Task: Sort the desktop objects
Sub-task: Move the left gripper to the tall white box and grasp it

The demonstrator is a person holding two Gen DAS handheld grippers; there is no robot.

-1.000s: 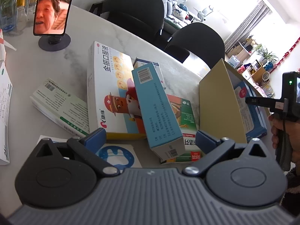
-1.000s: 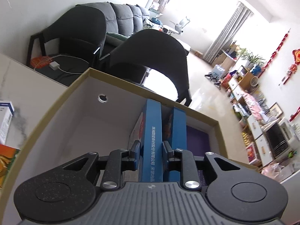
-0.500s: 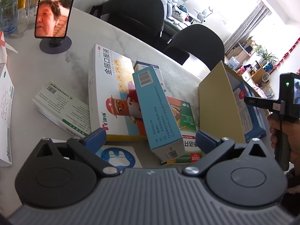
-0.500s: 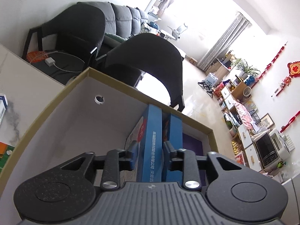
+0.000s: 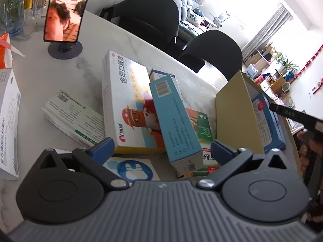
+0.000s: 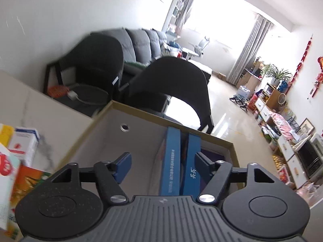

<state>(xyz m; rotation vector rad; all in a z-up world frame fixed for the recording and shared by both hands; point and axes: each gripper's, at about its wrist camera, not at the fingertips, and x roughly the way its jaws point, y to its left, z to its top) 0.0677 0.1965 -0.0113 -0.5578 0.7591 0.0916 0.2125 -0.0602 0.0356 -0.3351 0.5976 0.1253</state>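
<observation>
White marble-look tabletop (image 5: 125, 46), curved far edge. Beyond it two black chairs (image 5: 214, 48), grey sofa (image 6: 145, 42), bright curtained window, shelving along the right wall.

Phone on round stand (image 5: 64, 14) upright at far left of tabletop, screen lit. Bottles behind it, blurred.

Pile of medicine boxes mid-tabletop: large white cartoon box (image 5: 129, 104) lying flat; light-blue box (image 5: 173, 121) tilted across it and over an orange-green box (image 5: 201, 129); small white-blue box (image 5: 161, 73) behind; white-green box (image 5: 74, 119) just left, touching the cartoon box. White box (image 5: 9, 121) at left edge, partly cut off. Flat white pack with blue print (image 5: 131, 168) directly under left gripper (image 5: 161, 149); fingers wide apart, holding nothing, above the pile's near edge.

Tan cardboard box (image 6: 105, 117) at right end of tabletop, just beside the pile, pale inside, one round hole in far wall. Inside: two blue boxes (image 6: 171, 159) on edge, side by side toward the right wall; something dark purple behind them, unclear.

Right gripper (image 6: 162, 162) over the open cardboard box; fingers apart, straddling both blue boxes, right finger just beside or touching the right-hand one, cannot tell which. Hand (image 5: 308, 147) on its handle visible at right edge of left wrist view.
</observation>
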